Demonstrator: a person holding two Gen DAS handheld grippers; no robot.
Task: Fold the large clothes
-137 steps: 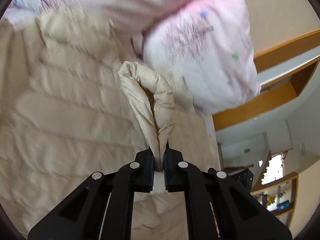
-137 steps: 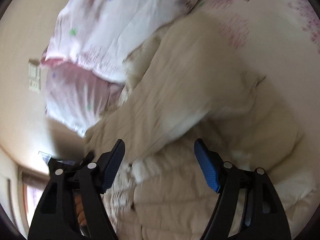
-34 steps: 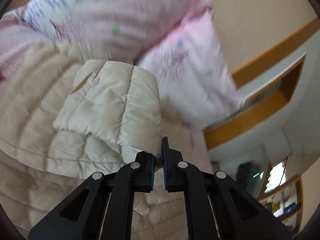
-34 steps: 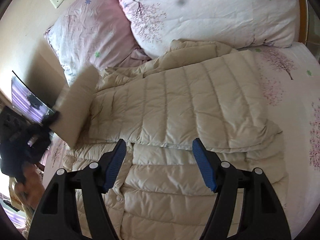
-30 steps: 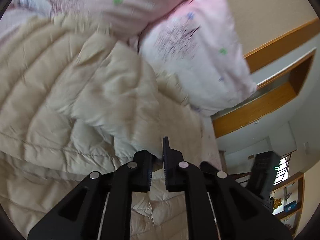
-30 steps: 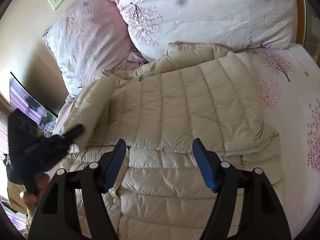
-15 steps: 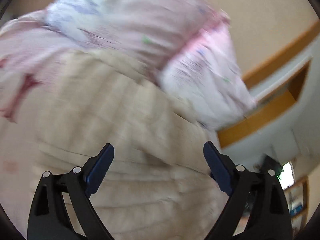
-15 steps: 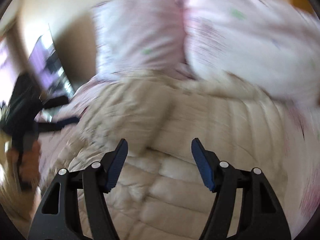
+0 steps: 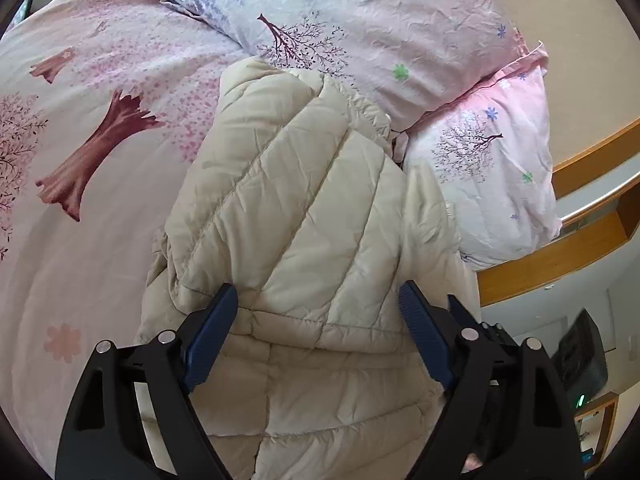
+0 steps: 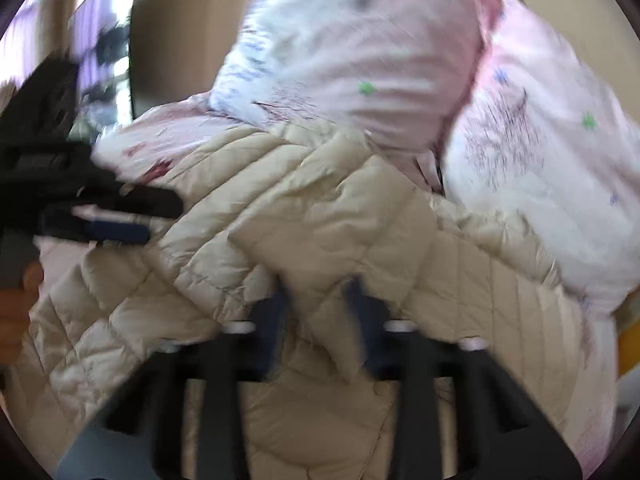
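Observation:
A cream quilted puffer jacket (image 9: 304,208) lies on the bed with its sleeve folded across the body. My left gripper (image 9: 316,332) is open and empty, its blue pads (image 9: 210,334) just above the folded sleeve's edge. In the blurred right wrist view the same jacket (image 10: 320,220) fills the middle. My right gripper (image 10: 316,320) has its jaws narrowed around a raised fold of the jacket; blur hides whether they grip it. The left gripper (image 10: 112,216) shows at the left of that view.
Two pink floral pillows (image 9: 400,28) (image 9: 492,168) lean at the head of the bed behind the jacket. A pink tree-print bedsheet (image 9: 80,152) lies to the left. A wooden headboard shelf (image 9: 580,236) and a dark device (image 9: 580,360) are at the right.
My left gripper let go of the sleeve, opened wide and drew back; the sleeve now lies folded over the jacket. My right gripper moved in low and its jaws narrowed around a jacket fold.

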